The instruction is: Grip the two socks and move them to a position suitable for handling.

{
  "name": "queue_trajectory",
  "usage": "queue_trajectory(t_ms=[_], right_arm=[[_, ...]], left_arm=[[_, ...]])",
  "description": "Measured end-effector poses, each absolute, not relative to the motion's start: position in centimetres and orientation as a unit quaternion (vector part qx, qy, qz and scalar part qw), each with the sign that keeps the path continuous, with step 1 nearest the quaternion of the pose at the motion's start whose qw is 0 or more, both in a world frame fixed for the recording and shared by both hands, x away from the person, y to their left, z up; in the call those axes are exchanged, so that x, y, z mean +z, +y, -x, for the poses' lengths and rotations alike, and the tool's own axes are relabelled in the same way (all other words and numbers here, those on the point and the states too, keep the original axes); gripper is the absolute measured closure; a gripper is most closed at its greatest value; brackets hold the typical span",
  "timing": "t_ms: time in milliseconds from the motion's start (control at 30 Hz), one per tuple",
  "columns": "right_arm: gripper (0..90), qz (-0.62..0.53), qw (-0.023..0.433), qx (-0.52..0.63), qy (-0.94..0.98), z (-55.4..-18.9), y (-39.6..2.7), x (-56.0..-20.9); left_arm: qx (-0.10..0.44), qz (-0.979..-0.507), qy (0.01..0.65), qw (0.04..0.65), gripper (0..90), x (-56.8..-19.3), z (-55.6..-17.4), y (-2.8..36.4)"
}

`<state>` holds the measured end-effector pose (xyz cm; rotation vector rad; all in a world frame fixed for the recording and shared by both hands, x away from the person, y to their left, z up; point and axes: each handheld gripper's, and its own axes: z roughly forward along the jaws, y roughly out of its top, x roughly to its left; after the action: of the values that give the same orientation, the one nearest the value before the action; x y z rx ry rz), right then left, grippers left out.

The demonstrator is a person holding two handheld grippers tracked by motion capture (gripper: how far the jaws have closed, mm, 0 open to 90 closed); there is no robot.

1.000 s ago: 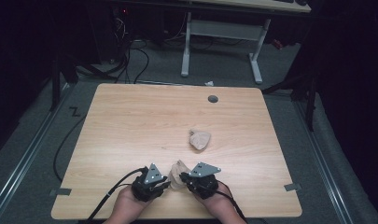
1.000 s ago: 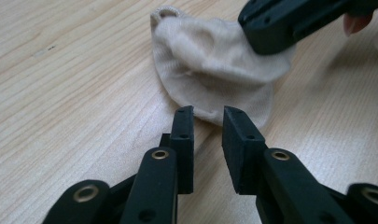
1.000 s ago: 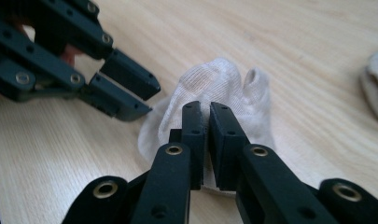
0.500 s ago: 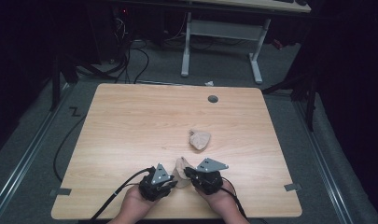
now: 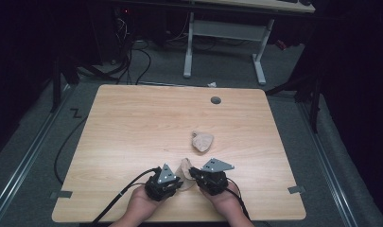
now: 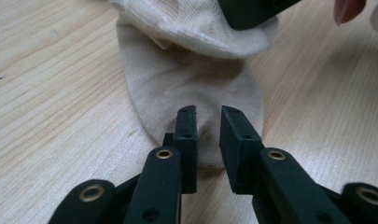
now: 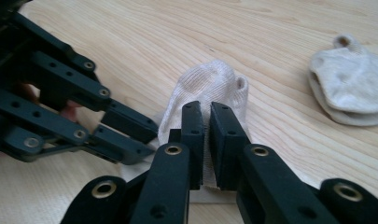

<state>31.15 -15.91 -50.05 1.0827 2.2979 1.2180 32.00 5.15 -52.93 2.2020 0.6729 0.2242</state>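
Dim room, dark floor with cables and a second desk beyond; work happens on a light wooden table (image 5: 132, 127), near the person's edge of it. All places below taken from the cream sock (image 6: 191, 84) lying flat there, between the two grippers. Left gripper (image 6: 209, 135) sits at one rounded end of that sock, jaws parted a moderate gap over the fabric; they have just been closing, yet the pads do not clearly press on cloth, so nothing gripped. Right gripper (image 7: 206, 140) works the sock's other end: jaws nearly together with a bunched fold of knit between them, held and lifted slightly off the wood. In the high view the left gripper (image 5: 164, 182) and right gripper (image 5: 209, 176) flank the sock closely, hands low at the table edge. A second sock, already folded (image 5: 202, 141), lies well beyond the sock toward the table's far side, apart from it. Judgement: the step in hand is a fold, one end carried over the other. To do it well, finish the left pinch squarely on the hem before moving, catch both layers, keep the right hold steady as anchor, lift only enough to clear the wood, and lay the edges aligned before letting go.
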Motion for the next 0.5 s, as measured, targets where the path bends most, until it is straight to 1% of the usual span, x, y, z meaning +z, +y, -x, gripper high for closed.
queue_trajectory(t_ms=[200,267,433,500], right_arm=[[84.2,-0.397,0.172,0.417,0.799,-31.5,-17.1,-50.3],[84.1,-0.416,0.178,0.406,0.794,-31.7,-18.5,-50.6],[82.5,-0.441,0.176,0.394,0.787,-32.1,-20.2,-51.2],[82.0,-0.449,0.185,0.393,0.781,-32.2,-20.6,-51.1]], left_arm=[[0.083,-0.876,0.261,0.397,76.8,-52.8,-32.0,5.6],[0.090,-0.880,0.255,0.390,76.7,-52.7,-31.9,6.3],[0.101,-0.878,0.268,0.383,76.1,-52.6,-32.2,7.5],[0.112,-0.877,0.275,0.377,74.5,-52.5,-32.5,7.9]])
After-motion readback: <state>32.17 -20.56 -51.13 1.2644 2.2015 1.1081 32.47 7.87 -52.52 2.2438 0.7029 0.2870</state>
